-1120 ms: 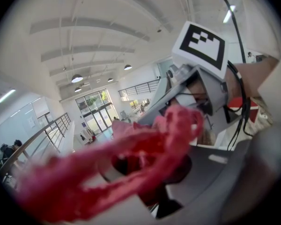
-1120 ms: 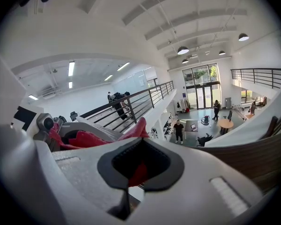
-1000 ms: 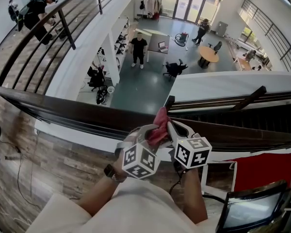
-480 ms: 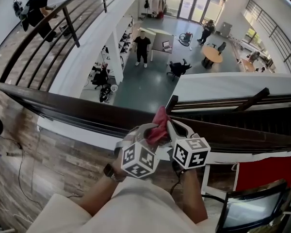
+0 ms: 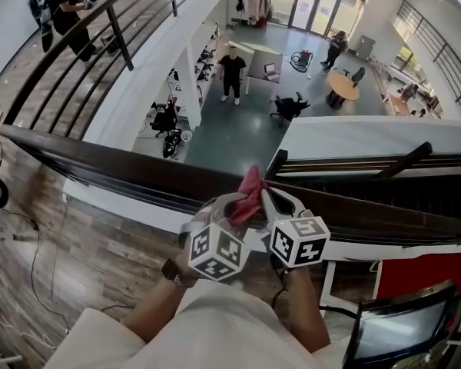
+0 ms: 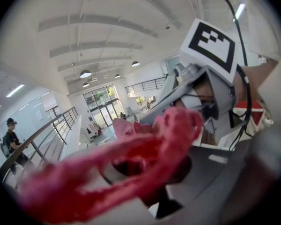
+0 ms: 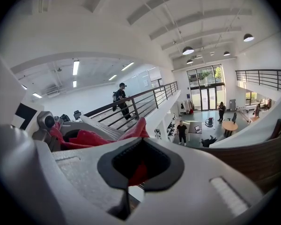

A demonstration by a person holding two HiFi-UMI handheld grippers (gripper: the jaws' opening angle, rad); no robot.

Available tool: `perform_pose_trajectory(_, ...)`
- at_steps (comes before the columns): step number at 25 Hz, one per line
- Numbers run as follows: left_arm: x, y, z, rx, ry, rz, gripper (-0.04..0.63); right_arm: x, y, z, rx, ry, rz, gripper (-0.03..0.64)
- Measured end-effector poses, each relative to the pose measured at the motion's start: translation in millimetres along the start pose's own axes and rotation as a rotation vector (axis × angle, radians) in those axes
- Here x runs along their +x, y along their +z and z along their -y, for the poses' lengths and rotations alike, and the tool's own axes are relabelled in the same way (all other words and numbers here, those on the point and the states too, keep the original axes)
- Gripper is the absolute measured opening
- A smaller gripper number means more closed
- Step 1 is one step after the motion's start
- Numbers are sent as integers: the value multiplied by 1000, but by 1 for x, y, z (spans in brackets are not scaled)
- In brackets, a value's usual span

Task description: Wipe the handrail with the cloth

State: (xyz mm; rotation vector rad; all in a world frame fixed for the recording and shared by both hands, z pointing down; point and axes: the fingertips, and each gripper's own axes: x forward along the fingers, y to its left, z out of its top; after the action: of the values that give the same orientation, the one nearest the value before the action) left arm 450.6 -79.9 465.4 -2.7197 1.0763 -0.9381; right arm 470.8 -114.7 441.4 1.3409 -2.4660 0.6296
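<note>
Crumpled red cloth (image 5: 251,189) — bunched upright over the dark wooden handrail (image 5: 100,162).

cloth (image 5: 250,191) – red | handrail (image 5: 123,172) – dark brown | marker cubes (image 5: 215,252) black-and-white squares | floor (image 5: 77,260) wood-grain

— What's on the level below?
— A person in black (image 5: 232,74) stands beside a desk (image 5: 255,56). There's a round table (image 5: 343,86), an office chair (image 5: 290,108), and glass doors (image 5: 307,2) at the far end.
— And up here?
— Wood floor (image 5: 84,260), a loose cable (image 5: 32,256), and a red panel (image 5: 419,271).
</note>
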Motion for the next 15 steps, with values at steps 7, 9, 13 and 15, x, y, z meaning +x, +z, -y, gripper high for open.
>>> perform_pose_trajectory(7, -8, -8, -9, -10, 21, -16, 69, 6, 1, -13, -17, 6, 3, 3)
perform_pose_trajectory(9, -11, -11, -12, -16, 25, -19, 69, 8, 1, -18, -23, 10, 1, 3)
perform_pose_trajectory(13, -15, -18, -14, -23, 35, -31, 69, 11, 0, -24, -31, 28, -7, 3)
perform_pose_trajectory(15, -18, -21, -16, -26, 42, -37, 69, 13, -1, -29, -37, 38, -10, 3)
